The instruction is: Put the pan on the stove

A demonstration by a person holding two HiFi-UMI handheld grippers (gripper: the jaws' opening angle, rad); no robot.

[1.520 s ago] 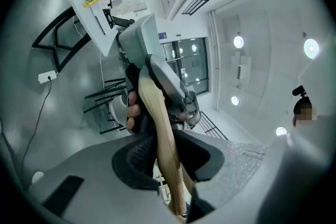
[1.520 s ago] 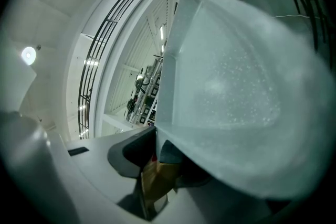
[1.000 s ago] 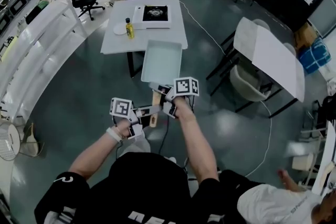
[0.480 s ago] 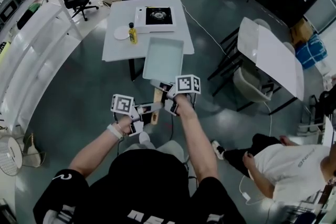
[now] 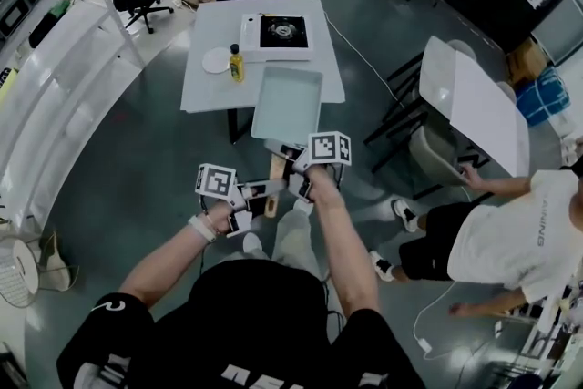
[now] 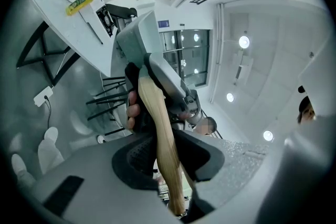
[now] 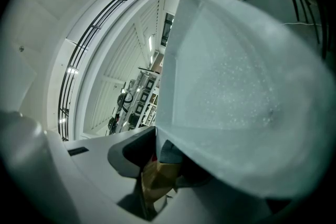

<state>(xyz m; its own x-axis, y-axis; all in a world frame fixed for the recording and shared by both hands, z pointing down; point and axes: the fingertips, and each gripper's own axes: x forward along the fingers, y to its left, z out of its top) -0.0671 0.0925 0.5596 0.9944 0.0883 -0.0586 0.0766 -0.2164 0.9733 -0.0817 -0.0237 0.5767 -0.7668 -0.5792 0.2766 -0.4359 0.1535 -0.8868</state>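
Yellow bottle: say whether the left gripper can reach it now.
Probably not: the left gripper is shut on the wooden handle of the pan, and the yellow bottle stands far ahead on the table.

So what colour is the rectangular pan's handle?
The wooden handle is pale tan; best seen in the left gripper view.

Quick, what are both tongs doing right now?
Left tongs: closed on the pan handle.
Right tongs: closed on the pan handle too.

Pale rectangular wooden-handled pan (image 5: 287, 102) aloft, roughly level, short of the seemingly single-burner stove (image 5: 278, 34)
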